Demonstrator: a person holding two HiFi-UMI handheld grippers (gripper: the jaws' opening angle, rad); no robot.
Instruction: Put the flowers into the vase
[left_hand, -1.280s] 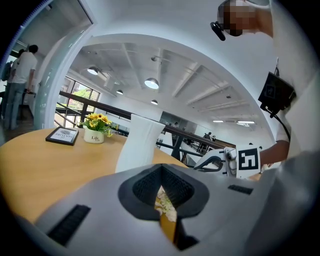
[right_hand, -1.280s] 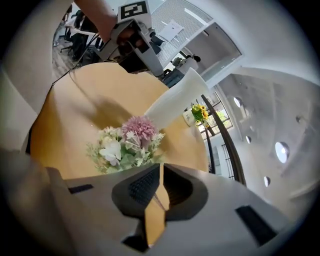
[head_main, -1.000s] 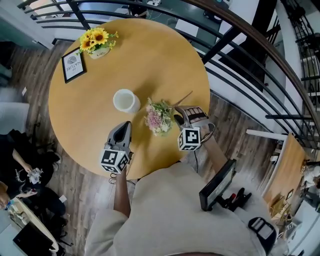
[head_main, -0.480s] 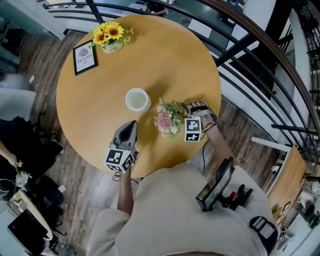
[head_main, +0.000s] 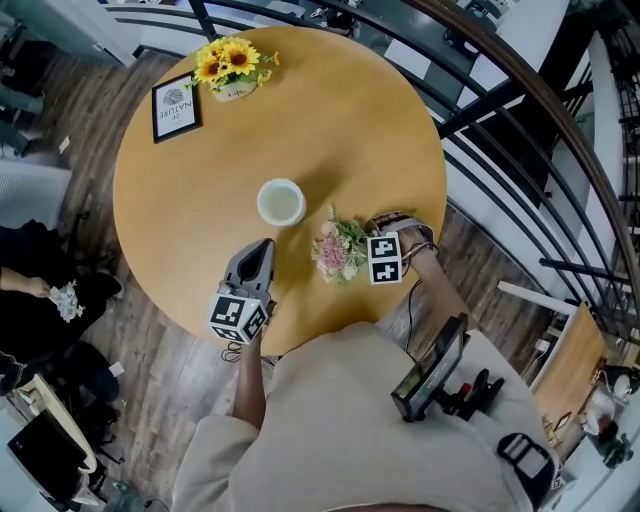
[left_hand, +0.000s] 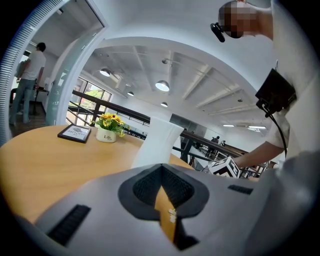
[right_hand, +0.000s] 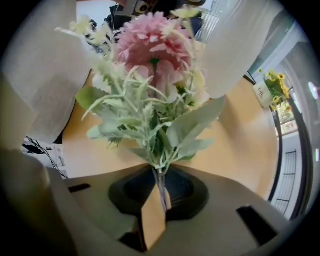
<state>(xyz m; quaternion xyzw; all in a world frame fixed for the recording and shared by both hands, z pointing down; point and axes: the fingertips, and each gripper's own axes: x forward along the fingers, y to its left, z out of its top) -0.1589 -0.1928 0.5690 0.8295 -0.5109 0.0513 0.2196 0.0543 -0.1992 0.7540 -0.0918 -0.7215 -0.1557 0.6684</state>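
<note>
The right gripper (right_hand: 160, 194) fingers, just closing, pinch the flower bouquet (head_main: 338, 252) stems. The white vase (head_main: 281, 202) stands beyond the blooms, toward the surface (head_main: 350, 110) centre. The left gripper (left_hand: 161, 175) fingers are pressed together.

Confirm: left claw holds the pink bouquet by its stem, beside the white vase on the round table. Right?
Wrong claw. The right claw, whose jaws have just been closing, holds the pink bouquet by its stem, beside the white vase on the round table; the right gripper view shows it. The left claw is shut on nothing.
</note>
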